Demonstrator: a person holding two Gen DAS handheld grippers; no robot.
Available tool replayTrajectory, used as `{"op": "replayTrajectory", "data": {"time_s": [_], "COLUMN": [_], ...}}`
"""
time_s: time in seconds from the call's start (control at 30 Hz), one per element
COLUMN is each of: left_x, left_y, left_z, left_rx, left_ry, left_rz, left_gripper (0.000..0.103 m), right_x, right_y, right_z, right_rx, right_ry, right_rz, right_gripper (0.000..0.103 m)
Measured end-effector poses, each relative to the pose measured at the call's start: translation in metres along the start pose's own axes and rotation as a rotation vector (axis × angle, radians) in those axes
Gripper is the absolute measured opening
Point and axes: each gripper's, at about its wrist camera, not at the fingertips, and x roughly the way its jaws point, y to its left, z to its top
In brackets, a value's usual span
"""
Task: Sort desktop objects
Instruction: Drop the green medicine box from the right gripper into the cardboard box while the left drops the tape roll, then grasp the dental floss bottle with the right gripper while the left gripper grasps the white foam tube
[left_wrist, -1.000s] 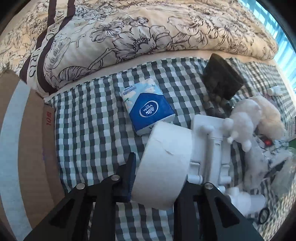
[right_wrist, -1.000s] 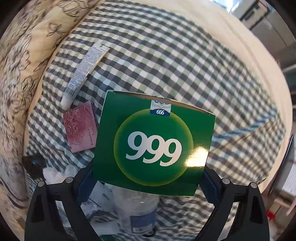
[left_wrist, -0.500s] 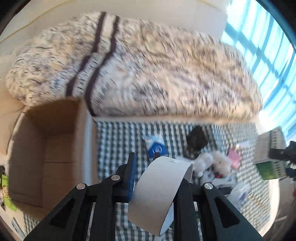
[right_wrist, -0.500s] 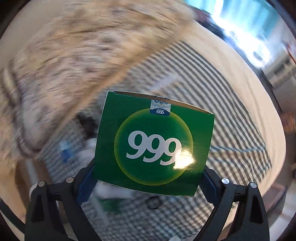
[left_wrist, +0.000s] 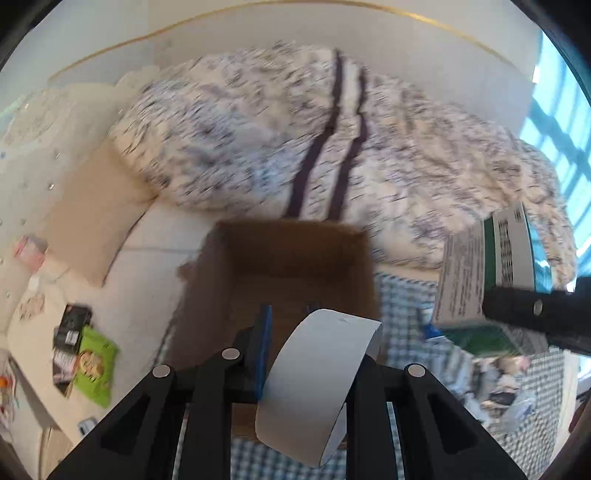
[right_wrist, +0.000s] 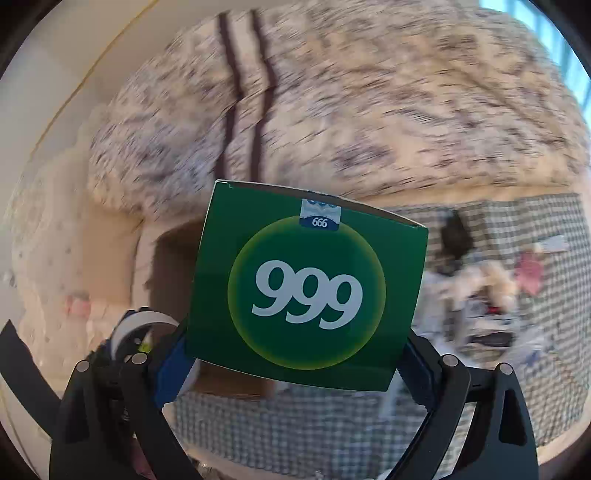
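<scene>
My left gripper is shut on a white roll of tape and holds it in the air in front of an open brown cardboard box. My right gripper is shut on a green box marked 999, held above the checkered cloth. In the left wrist view the green box and the right gripper show at the right, beside the cardboard box. In the right wrist view the left gripper with the tape shows at the lower left.
A flowered quilt lies behind the cardboard box. A pile of small objects lies on the checkered cloth at the right. A green snack packet and dark items lie on the cream bedding at the left.
Both grippers have lifted away from the cloth and swung left toward the cardboard box, still holding the tape and the green box. The views are blurred by motion.
</scene>
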Motion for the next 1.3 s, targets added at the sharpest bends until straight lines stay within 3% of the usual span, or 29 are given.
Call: {"op": "replayTrajectory", "data": {"time_s": [0.1,0.17,0.23,0.3,0.5,0.63,0.83,0.97,1.1,1.3], "left_x": [0.016,0.022,0.031,0.026,0.026,0.025,0.018,0.025,0.029,0.029], "left_y": [0.023,0.029,0.029,0.031,0.027,0.019,0.015,0.019,0.023,0.009], "left_z": [-0.011,-0.017,-0.020,-0.024,-0.028,-0.027,-0.025,-0.023,-0.019,-0.019], "left_rx": [-0.027,-0.043,-0.032,-0.035,-0.031,-0.019,-0.003,-0.024,-0.061,-0.039], "left_ry": [0.037,0.057,0.107,0.078,0.086,0.090,0.084,0.152,0.203,0.192], "left_rz": [0.015,0.005,0.028,0.072,-0.005,-0.006,0.001,0.022,0.001,-0.016], "left_gripper": [0.020,0.027,0.079,0.089,0.092,0.092,0.092,0.093,0.103,0.103], "right_x": [0.023,0.037,0.050,0.054,0.046,0.042,0.031,0.023,0.025,0.019], "right_y": [0.033,0.052,0.064,0.071,0.073,0.073,0.096,0.099,0.093,0.058], "right_z": [-0.003,-0.003,0.000,0.001,0.005,0.013,0.032,0.035,0.032,0.015], "right_rx": [-0.034,-0.049,-0.058,-0.046,-0.010,0.005,-0.053,-0.067,-0.058,-0.018], "right_ry": [0.037,0.054,0.080,0.090,0.073,0.068,0.018,-0.005,0.022,0.018], "right_rz": [0.028,0.063,0.102,0.105,0.101,0.142,0.126,0.126,0.119,0.079], "right_gripper": [0.095,0.096,0.096,0.097,0.098,0.098,0.098,0.098,0.098,0.098]}}
